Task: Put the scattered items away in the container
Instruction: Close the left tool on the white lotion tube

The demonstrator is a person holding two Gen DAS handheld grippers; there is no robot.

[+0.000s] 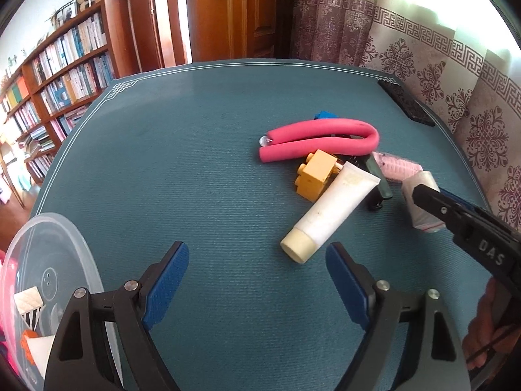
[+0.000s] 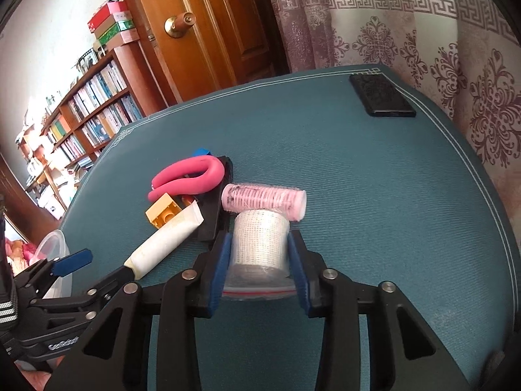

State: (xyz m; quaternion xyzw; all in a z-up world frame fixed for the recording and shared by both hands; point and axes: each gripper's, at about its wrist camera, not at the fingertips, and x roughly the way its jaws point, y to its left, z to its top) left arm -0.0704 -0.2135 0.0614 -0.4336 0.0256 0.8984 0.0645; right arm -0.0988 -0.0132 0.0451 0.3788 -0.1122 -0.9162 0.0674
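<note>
Matt woven table mat — glossy clear plastic container, smooth plastic tube.

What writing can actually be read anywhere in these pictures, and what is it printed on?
"DAS": white letters on the black body of the right hand-held gripper, in the left wrist view.
"GenRobot", cut off at the end: white letters on the body of the left hand-held gripper, in the right wrist view.
Book spines on the bookshelf and the stacked boxes above it: too small and blurred to read.
White tube: no legible print.
</note>
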